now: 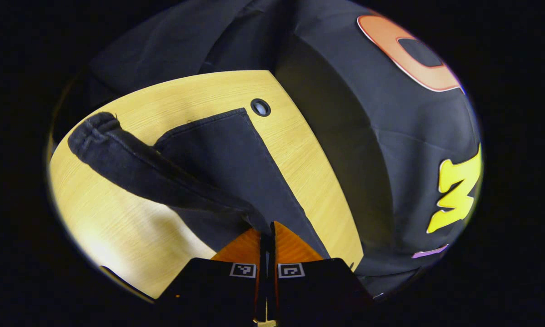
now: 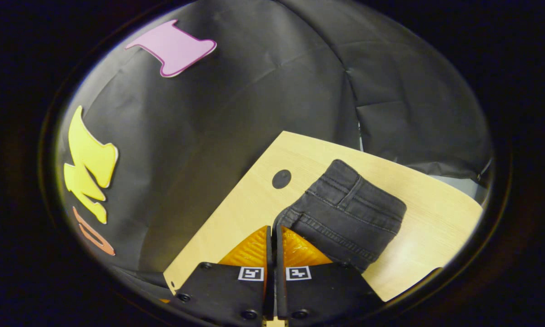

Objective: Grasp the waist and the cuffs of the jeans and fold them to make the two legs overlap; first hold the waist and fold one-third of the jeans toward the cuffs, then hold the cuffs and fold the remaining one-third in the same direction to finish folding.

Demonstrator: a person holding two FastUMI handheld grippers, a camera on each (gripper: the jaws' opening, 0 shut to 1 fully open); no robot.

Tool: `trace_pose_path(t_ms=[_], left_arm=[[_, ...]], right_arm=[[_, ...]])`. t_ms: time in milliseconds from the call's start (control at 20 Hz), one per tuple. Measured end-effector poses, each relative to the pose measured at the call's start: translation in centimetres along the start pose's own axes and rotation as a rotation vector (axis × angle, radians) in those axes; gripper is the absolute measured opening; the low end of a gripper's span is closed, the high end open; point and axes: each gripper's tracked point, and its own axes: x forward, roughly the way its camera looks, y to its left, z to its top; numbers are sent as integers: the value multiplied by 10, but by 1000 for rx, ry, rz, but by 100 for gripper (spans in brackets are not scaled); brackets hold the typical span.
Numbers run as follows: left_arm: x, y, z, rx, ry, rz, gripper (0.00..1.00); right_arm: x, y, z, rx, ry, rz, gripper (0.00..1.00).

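Note:
Dark jeans lie on the light wooden table (image 1: 117,227). In the left gripper view one leg (image 1: 140,168) rises in a loose roll from my fingertips toward the upper left and ends in its cuff (image 1: 95,129). The other leg (image 1: 227,154) lies flat beneath it, its cuff hem toward the table's far edge. My left gripper (image 1: 267,227) is shut on the jeans fabric where the lifted leg begins. In the right gripper view the stitched waist end of the jeans (image 2: 345,213) lies bunched on the table (image 2: 436,213), and my right gripper (image 2: 274,229) is shut on its near corner.
A round cable hole (image 1: 260,107) sits in the table beside the flat leg's hem; the same hole (image 2: 281,178) shows near the waist end. The table edge runs close to the jeans, with the black cloth wall (image 1: 367,136) right behind it.

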Motion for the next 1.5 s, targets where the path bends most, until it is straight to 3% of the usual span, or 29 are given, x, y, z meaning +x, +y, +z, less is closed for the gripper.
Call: trace_pose_path(t_ms=[200,250,300,500,700,750,800,850,900,1050,1250,1300,1450,1500], left_arm=[[34,3,7,51,31,36,4],[44,3,8,72,38,52,4],[51,3,9,93,44,63,4],[75,3,10,133,53,102,4],[86,5,10,108,58,81,4],[88,6,11,111,44,82,5],[87,2,14,133,34,68,27],[89,5,18,166,13,71,20],[88,4,22,198,-9,73,35],[86,0,23,282,-49,82,39],[64,-21,23,332,-88,28,40],[55,-30,25,332,-113,-3,40],[15,-59,26,378,-188,-105,40],[1,-69,28,408,-225,-139,26]], right_arm=[[29,-1,-6,-32,-5,-41,7],[37,-3,-8,-42,-2,-54,3],[43,-4,-10,-49,-3,-69,7],[60,-8,-14,-80,-3,-112,3],[69,-13,-18,-75,-4,-126,7],[70,-12,-18,-69,-8,-116,4],[71,-8,-17,-63,-14,-99,9],[71,-5,-18,-63,-14,-87,5],[70,-2,-19,-74,-9,-78,27],[64,2,-13,-141,-46,-75,90],[45,16,7,-218,-133,-37,90],[37,16,13,-249,-163,-36,86],[14,6,31,-355,-235,-69,90],[4,1,36,-381,-255,-72,90]])
